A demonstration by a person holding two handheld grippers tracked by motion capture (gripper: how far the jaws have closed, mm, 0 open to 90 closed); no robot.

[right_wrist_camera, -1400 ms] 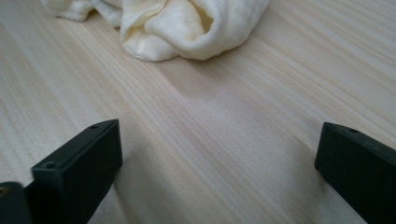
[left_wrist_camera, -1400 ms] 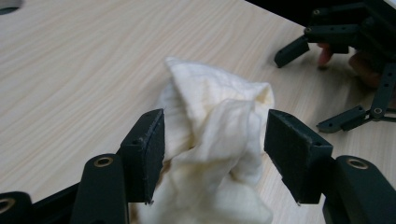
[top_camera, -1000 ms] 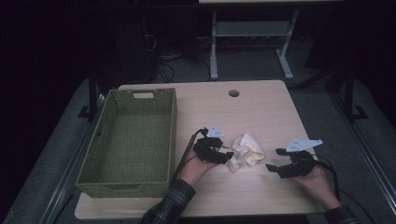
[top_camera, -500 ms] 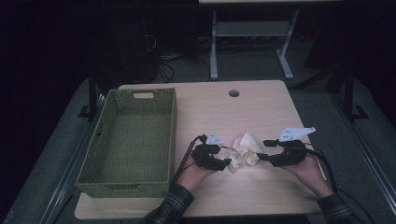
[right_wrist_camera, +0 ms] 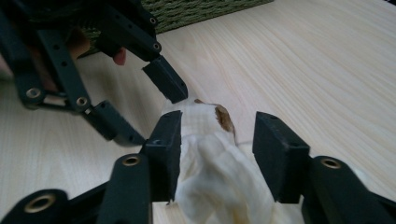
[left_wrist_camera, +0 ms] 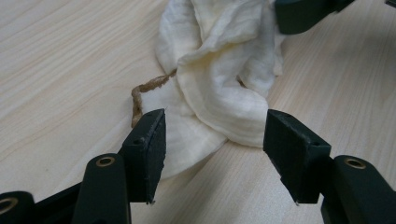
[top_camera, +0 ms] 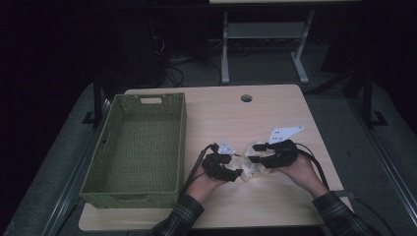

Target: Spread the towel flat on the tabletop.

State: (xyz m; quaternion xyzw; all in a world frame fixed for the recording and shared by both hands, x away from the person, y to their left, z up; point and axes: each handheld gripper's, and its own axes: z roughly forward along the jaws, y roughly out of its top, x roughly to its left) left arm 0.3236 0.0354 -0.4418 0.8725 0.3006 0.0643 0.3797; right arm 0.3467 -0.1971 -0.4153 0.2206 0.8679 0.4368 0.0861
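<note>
High view: a person sits at the pale wood counter point(top_camera: 275, 113) with a claw in each hand, both meeting over a crumpled cream cloth point(top_camera: 252, 166) that lies on the counter right of the green woven basket point(top_camera: 135, 142).
Cloth: bunched in soft folds, with a brown cord or trim along one edge; it rests on the wood, well outside the basket.
Left claw point(left_wrist_camera: 215, 140): jaws stand fairly wide, one on either side of the cloth's near lobe; in the left gripper view neither pad presses on it, so nothing is gripped.
Right claw point(right_wrist_camera: 217, 154): its jaws have just been closing with a ridge of the cloth between them; the left pad is against the fabric, while a gap shows at the right pad, so I judge the grip not yet made.
Basket: empty as far as I can see, its rim close to the left hand.
Risk, thin pinch: the right claw may catch only the top fold, since the fabric is loose; a lift would then let the fold slip out or unroll.
Risk, collision: the two claws sit very near each other, so a careless closing could knock pad against pad.
Risk, cord: the brown trim could snag on a jaw tip and drag the bundle sideways.
</note>
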